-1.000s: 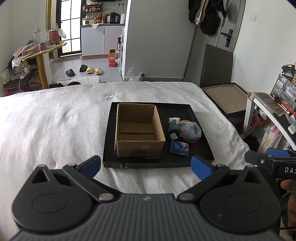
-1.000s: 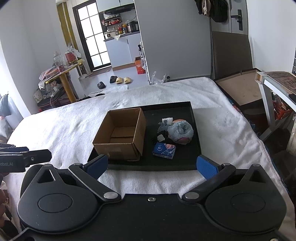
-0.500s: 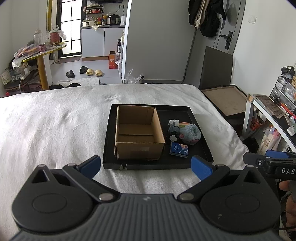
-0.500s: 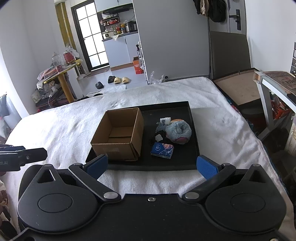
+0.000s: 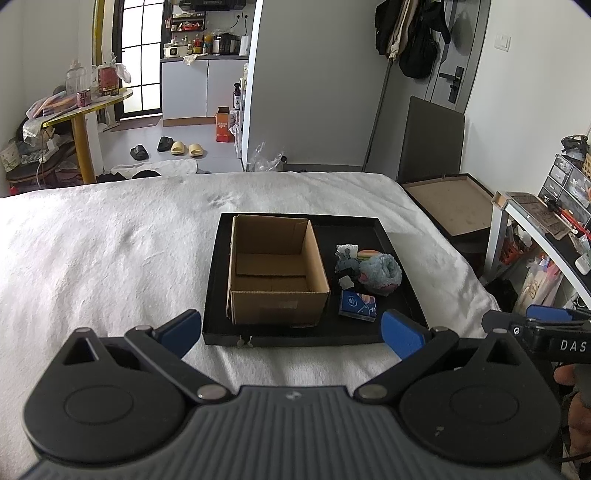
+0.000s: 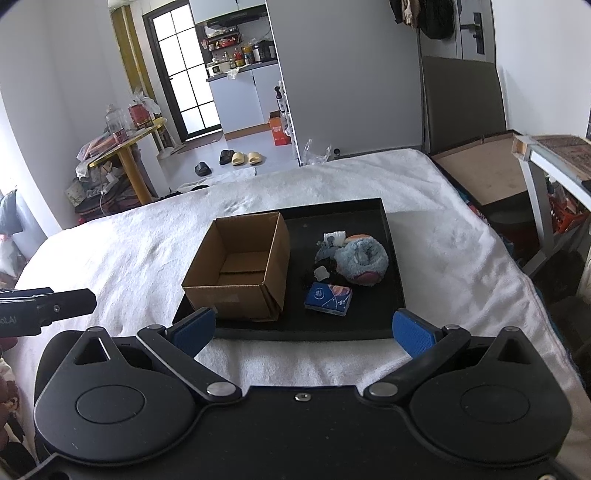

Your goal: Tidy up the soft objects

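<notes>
Nearby, cardboard box (image 6: 240,266) sits left of fluffy toy (image 6: 364,260), touching neither tongs.

A lived-in studio home. A bed (image 5: 110,251) under a white cover fills the foreground; behind it, a kitchenette (image 5: 205,55) with white cabinets and bottles, slippers (image 5: 184,147) on the tiled floor, coats (image 5: 413,33) hung beside the entrance door (image 5: 454,74), and a cluttered yellow side table (image 5: 88,107).

Bright daylight from the window (image 6: 184,85); sharp focus, fisheye-curved edges.
</notes>
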Motion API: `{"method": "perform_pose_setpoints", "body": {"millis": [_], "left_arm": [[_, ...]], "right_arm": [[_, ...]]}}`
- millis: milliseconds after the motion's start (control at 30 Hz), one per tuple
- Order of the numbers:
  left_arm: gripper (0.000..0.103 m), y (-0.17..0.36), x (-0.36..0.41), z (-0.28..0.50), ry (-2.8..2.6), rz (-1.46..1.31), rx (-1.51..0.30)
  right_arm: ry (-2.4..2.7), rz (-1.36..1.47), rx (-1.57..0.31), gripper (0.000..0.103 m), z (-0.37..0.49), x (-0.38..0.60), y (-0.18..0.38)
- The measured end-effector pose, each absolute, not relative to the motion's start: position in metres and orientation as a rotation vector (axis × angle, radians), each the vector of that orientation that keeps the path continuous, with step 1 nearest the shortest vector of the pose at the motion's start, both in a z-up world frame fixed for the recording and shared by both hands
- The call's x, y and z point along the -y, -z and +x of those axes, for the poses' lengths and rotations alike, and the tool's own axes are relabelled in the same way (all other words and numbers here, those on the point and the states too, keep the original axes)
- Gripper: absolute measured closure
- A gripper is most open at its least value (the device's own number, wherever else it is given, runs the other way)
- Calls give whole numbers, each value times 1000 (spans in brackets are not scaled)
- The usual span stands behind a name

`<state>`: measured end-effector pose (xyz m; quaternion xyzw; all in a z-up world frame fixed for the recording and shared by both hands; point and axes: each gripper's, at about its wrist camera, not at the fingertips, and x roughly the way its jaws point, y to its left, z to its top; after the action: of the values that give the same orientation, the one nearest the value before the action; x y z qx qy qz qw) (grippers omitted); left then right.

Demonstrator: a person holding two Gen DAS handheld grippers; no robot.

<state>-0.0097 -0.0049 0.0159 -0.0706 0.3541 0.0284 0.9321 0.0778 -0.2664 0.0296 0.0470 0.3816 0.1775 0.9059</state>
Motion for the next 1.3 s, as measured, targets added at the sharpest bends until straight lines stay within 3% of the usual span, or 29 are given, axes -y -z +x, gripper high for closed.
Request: {"method": "perform_pose_setpoints", "body": {"millis": [933,1300], "left_arm": [[2,32,-42,50,-162,-223,-764],[11,51,-52,86,-195,-223,-803]], "right_arm": [[-333,148,-868,0,136,256,28],[-329,199,-924,1,172,254,54]]}}
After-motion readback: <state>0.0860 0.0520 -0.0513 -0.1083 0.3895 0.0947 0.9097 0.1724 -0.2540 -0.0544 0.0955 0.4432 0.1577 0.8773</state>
